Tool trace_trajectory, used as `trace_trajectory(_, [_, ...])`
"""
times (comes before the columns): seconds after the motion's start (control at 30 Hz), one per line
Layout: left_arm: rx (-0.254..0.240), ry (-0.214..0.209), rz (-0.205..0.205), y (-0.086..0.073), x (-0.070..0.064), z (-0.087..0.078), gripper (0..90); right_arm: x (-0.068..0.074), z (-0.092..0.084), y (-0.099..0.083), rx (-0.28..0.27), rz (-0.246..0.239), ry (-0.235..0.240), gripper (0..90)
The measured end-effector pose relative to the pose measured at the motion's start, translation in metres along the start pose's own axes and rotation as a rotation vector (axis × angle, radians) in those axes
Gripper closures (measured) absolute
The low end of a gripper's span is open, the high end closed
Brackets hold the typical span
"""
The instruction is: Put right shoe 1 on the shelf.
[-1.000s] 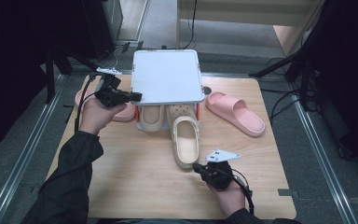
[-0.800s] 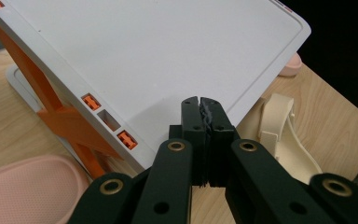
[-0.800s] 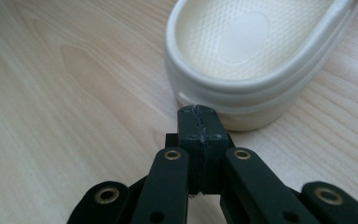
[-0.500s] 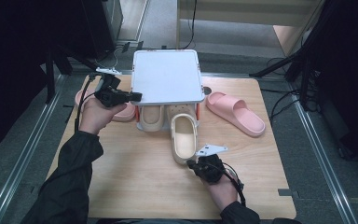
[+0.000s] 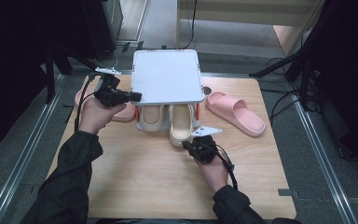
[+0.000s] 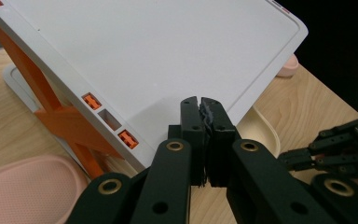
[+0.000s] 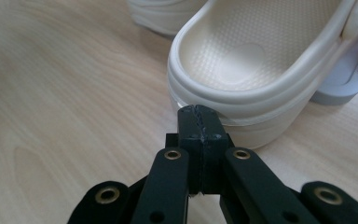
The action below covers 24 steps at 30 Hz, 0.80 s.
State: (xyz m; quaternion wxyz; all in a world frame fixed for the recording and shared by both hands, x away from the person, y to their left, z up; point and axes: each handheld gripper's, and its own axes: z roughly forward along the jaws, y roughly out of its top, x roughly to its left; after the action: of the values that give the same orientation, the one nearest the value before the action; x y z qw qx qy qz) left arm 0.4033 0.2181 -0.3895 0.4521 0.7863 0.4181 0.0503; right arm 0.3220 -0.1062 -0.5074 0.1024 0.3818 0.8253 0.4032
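The cream clog (image 5: 181,125) lies on the wooden counter (image 5: 135,177) with its toe tucked under the white shoe rack (image 5: 168,77) and its heel pointing toward the person. A second cream clog (image 5: 152,119) sits just beside it, also under the rack's white top.

The right tool (image 5: 189,145) is against the first clog's heel: in the right gripper view its jaws are pressed fully together, holding nothing, and the closed tip (image 7: 196,119) touches the heel rim (image 7: 242,100). The right hand (image 5: 213,170) reaches forward low over the counter, forearm coming in from the near edge.

The left tool (image 5: 133,96) is likewise closed and empty, its tip resting at the left edge of the rack's top (image 6: 168,60). The left hand (image 5: 95,114) is held higher, wrist bent inward.

One pink slipper (image 5: 235,112) lies to the right of the rack, another pink slipper (image 5: 123,111) under the left hand.
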Motion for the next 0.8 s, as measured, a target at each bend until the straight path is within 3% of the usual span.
trace_trajectory(0.3, [-0.001,0.0,0.0,0.0,0.0,0.0,87.7,-0.017,0.018,0.024,0.01,0.022,0.014,89.9])
trace_trajectory(0.47, [-0.003,-0.001,0.001,0.0,0.0,0.0,87.4,-0.025,0.026,0.03,0.007,0.028,0.012,89.9])
trace_trajectory(0.6, [-0.008,-0.014,-0.006,-0.001,0.002,-0.001,86.2,-0.03,0.029,0.032,-0.009,0.06,0.011,85.2])
trace_trajectory(0.73, [-0.01,-0.023,-0.009,-0.001,0.002,-0.001,83.9,-0.029,0.026,0.03,0.01,0.083,0.03,89.6])
trace_trajectory(0.8, [-0.009,-0.045,-0.014,-0.001,0.002,-0.002,77.2,-0.026,0.018,0.029,0.001,0.067,0.046,88.4])
